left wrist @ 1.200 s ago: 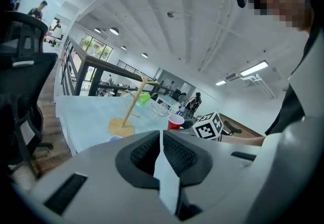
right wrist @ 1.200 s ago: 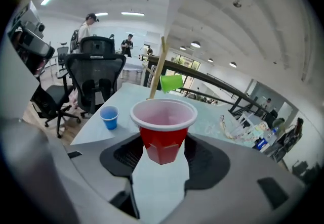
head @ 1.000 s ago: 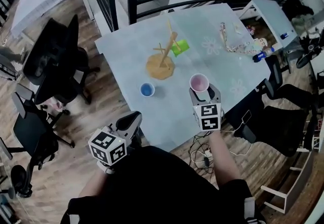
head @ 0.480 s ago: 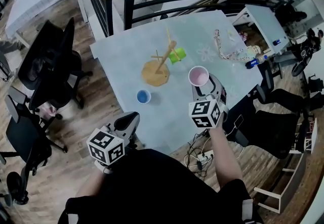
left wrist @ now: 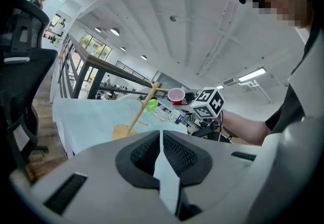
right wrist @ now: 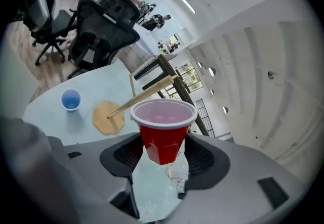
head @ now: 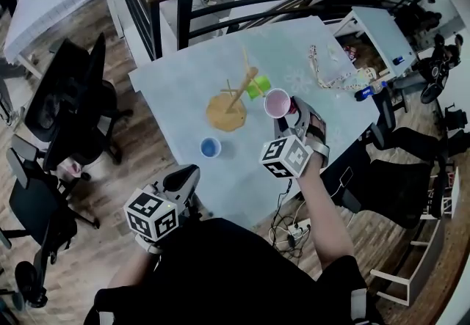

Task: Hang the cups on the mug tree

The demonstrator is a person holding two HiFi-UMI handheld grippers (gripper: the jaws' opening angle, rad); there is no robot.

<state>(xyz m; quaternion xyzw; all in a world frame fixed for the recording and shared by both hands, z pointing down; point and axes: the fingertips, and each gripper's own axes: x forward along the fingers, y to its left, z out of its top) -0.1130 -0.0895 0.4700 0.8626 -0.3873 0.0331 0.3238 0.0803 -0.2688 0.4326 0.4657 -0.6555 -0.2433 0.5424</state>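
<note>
Since earlier: right claw (right wrist: 163, 153), pinching the red cup (right wrist: 163, 129), has risen and rolled toward the mug tree (head: 233, 96); cup now just beside its pegs | left claw (left wrist: 161, 153) closed, empty | risk, I judge: rim strikes a peg, tipping the tree, or cup slips.
</note>
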